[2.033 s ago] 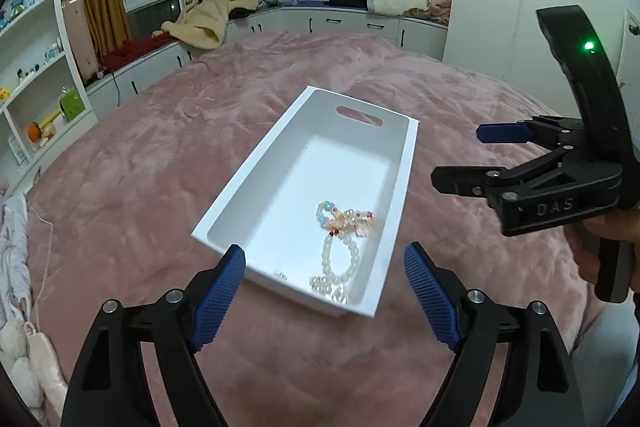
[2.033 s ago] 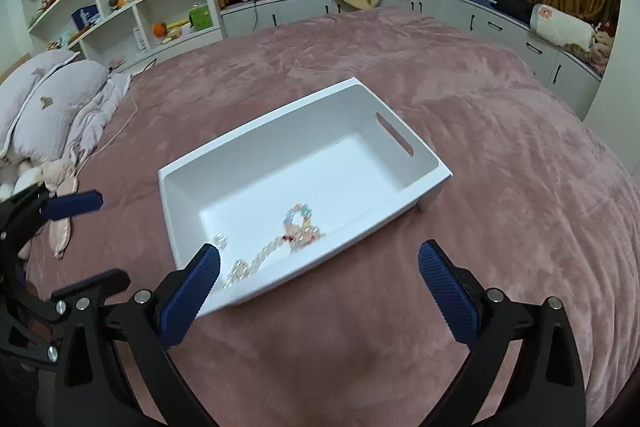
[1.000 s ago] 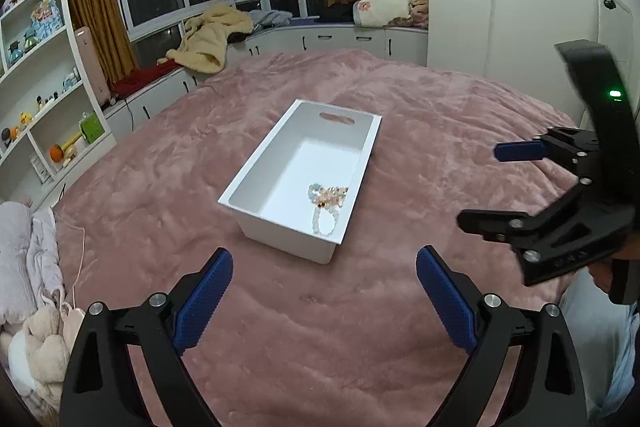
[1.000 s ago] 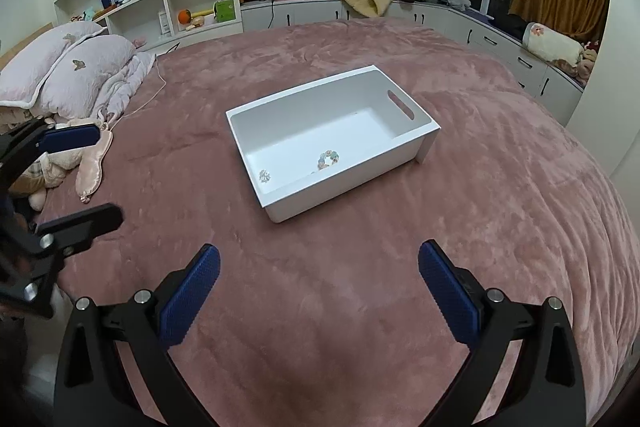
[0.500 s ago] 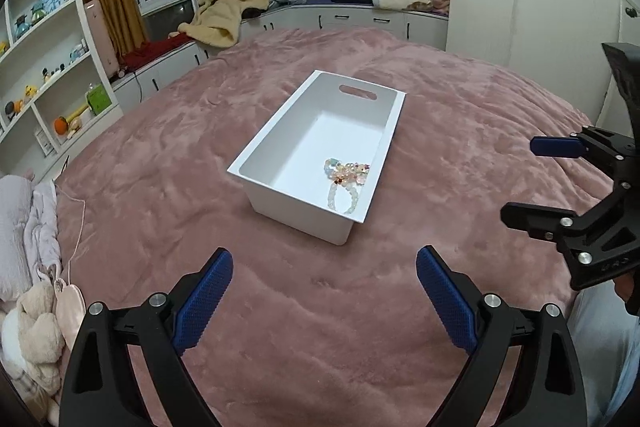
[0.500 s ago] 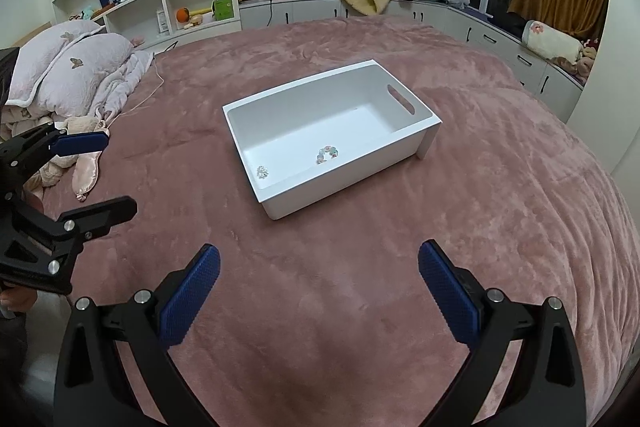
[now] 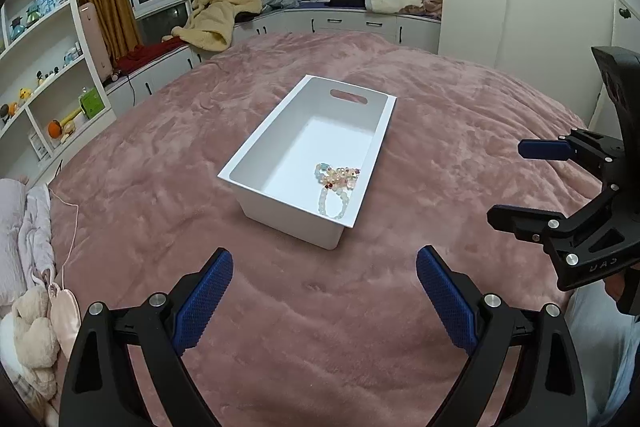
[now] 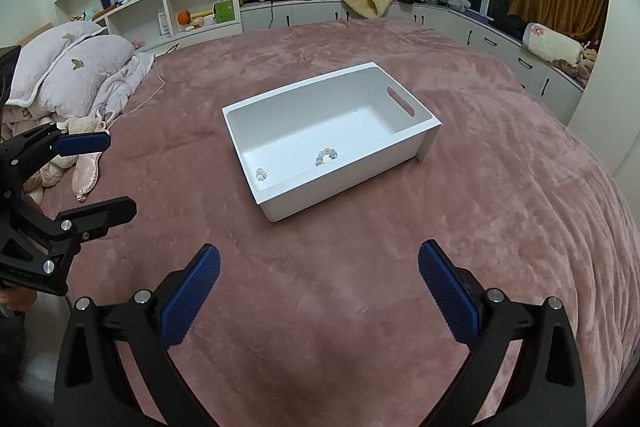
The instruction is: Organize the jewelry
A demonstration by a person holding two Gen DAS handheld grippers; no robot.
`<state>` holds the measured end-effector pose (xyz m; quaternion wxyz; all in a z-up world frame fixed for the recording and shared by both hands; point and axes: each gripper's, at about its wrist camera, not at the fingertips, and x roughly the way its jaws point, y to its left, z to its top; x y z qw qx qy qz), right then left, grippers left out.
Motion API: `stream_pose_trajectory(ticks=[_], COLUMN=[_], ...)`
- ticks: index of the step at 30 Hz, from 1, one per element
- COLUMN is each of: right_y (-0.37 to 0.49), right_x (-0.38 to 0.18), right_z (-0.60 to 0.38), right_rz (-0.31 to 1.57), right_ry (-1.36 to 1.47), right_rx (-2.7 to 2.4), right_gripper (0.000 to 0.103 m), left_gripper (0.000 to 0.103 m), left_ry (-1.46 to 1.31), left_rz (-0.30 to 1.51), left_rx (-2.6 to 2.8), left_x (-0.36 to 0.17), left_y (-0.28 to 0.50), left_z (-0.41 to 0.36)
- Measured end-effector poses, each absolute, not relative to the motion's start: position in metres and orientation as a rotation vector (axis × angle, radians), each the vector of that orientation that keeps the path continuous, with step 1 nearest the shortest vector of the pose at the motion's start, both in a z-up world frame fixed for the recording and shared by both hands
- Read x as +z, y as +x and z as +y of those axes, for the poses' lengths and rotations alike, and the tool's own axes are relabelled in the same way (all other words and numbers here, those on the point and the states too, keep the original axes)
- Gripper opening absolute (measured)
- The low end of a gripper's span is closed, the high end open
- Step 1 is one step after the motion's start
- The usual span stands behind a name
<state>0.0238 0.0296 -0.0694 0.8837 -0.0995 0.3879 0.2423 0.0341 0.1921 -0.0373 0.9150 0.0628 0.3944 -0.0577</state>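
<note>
Bracelets (image 7: 335, 187) are seen inside white bin (image 7: 256, 147) mid-bed (image 7: 320, 327), at its near end. Left claw (image 7: 324, 291) and right claw (image 8: 318, 287) are held wide apart, nothing gripped, short of the bin.

A plush, velvety pink blanket (image 7: 320, 307) is seen beneath a smooth, matt white plastic bin (image 7: 280, 203). Glossy, translucent beads are shown on the bracelets (image 7: 336, 183). Textured blue rubber-like pads (image 8: 192, 295) are fitted on matt black plastic.
</note>
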Motion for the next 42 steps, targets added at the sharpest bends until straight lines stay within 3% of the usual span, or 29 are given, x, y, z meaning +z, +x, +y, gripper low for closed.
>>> stream_pose_trajectory(ticks=[42], right_y=[0.0235], right_x=[-0.0761], right_z=[0.0202], right_rz=[0.802], right_ry=[-0.181], right_rx=[0.490], right_gripper=[0.098], left_gripper=[0.094], left_ry=[0.138], left_rz=[0.807], left_rx=[-0.130], left_x=[-0.0421], left_y=[0.0341], left_z=[0.1849])
